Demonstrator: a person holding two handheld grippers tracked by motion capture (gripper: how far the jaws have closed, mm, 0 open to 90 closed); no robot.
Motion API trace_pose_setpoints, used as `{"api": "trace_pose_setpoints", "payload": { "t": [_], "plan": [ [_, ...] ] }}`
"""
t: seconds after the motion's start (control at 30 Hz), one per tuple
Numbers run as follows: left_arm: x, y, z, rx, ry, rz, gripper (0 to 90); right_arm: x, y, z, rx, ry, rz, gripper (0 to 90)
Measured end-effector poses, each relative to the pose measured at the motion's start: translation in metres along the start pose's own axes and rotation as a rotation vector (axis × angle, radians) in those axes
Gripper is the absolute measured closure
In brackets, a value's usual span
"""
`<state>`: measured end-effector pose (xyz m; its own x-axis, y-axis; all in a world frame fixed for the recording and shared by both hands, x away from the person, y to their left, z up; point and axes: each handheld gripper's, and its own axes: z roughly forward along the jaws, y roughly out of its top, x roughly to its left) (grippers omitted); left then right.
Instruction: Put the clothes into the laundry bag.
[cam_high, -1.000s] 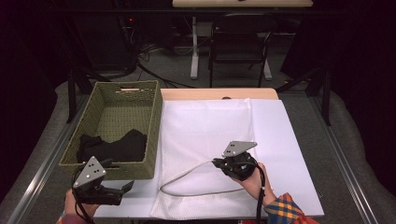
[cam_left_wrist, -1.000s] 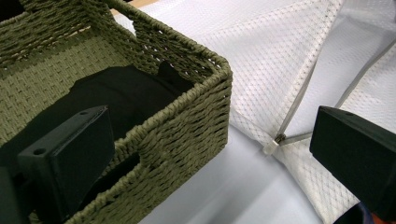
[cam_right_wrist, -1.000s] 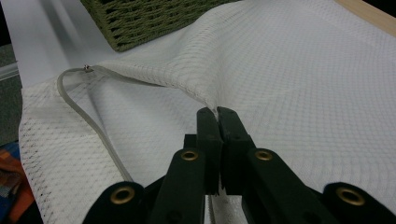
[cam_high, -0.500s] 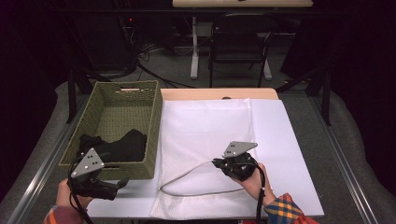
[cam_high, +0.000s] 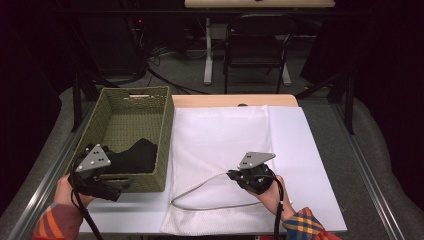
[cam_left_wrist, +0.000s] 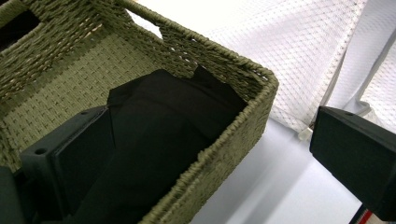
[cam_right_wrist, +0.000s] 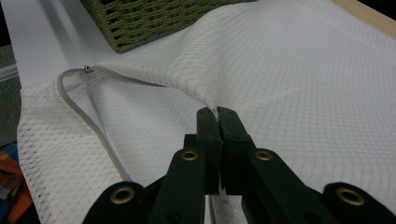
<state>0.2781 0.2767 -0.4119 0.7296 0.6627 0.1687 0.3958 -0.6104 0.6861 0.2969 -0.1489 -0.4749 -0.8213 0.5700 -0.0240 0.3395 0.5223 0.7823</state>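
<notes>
Item: white mesh laundry bag (cam_high: 225, 150), flat on the white table (cam_high: 310, 150), its mouth edge with a grey cord (cam_high: 200, 187) at 6 o'clock.

Item: black garment (cam_high: 132, 156), bunched in the near corner of the green woven basket (cam_high: 150, 95), at 9 o'clock from the bag.

Right gripper (cam_high: 239, 176): jaws pressed together on a pinch of the bag's upper mesh layer near the mouth, lifting it into a small ridge; this reads plainly in the right gripper view (cam_right_wrist: 217, 114).

Left gripper (cam_high: 120, 184): jaws wide apart, holding nothing, at the basket's near rim. In the left gripper view one jaw sits inside against the garment (cam_left_wrist: 154, 140) and the other outside over the table.

Step judged in hand: taking the garment out for bagging. To do it well, bring both jaws inside the rim, sink them deep into the cloth's bulk, and close on a thick fold rather than a loose edge. Keep the right pinch raised so the mouth gapes toward 9 o'clock.
</notes>
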Motion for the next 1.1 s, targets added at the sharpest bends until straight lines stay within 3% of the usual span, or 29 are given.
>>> {"api": "trace_pose_setpoints", "payload": {
  "t": [0.1,0.3,0.67,1.1],
  "plan": [
    [0.008,0.005,0.002,0.025,-0.006,0.001,0.0,0.0,0.0,0.0,0.001,-0.001,-0.001,88.6],
    [0.023,0.018,0.006,0.083,-0.016,0.049,0.0,0.001,0.0,0.002,0.004,-0.001,-0.003,88.6],
    [0.041,0.034,0.018,0.146,-0.014,0.078,0.0,0.001,-0.001,0.002,0.007,-0.001,-0.004,88.6],
    [0.072,0.045,0.049,0.351,-0.029,0.167,0.0,0.001,-0.001,0.002,0.008,0.0,-0.002,88.6]
  ]
}}
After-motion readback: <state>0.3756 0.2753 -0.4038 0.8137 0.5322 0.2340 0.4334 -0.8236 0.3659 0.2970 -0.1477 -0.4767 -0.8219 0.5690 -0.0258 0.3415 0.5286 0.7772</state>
